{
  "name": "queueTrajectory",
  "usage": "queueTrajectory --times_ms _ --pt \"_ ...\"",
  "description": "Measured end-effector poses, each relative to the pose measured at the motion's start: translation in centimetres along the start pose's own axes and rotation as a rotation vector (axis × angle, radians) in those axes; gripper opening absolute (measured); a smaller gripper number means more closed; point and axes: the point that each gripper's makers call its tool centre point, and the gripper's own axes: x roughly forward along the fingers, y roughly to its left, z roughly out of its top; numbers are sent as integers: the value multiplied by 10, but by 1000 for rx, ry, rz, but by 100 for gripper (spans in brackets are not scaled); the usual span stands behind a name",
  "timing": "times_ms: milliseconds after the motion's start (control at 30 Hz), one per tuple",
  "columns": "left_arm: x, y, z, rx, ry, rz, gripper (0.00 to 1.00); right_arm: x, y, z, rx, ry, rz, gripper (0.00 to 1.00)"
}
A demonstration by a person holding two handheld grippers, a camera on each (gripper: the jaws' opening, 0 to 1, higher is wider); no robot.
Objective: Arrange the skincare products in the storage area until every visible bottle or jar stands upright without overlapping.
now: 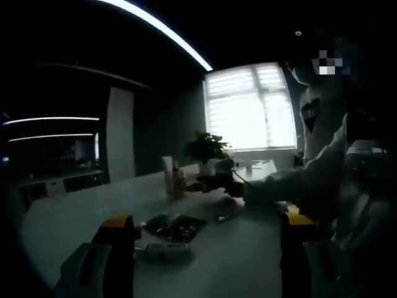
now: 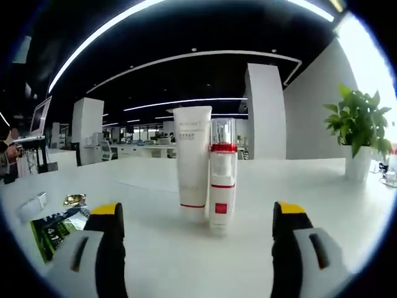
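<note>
While both products already stand upright on the white worktop, treat them gently. The white tube sits on its cap end just behind and left of the pump bottle w/ the red bands; they look touching or nearly so, can't tell which.

Your right gripper is spread wide, nothing between the jaws, low on the worktop facing both. Left gripper is likewise open and empty, well back; in its view the pair shows small and dim near the plant.

Handling, judged by looks:
- Tube: soft plastic, light, top-heavy on a narrow cap. Squeeze low, near the red line, lightly.
- Bottle: stiff, glossy, prob. slippery; clear cap may pop off. Take the mid body, not the cap.
- Either tips easily if nudged.

Flat sachets lie at the left.
</note>
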Motion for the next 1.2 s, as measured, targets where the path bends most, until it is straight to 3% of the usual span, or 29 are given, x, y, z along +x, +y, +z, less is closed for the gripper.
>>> queueTrajectory --times_ms 433,667,1200 --pt "4 -1 -4 -4 17 19 100 -36 45 27 5 -95 77 100" --pt "6 -5 -4 -1 21 15 100 -49 68 28 -6 -105 113 100" --pt "4 -4 -8 -15 37 47 100 -56 85 32 -4 -132 161 99"
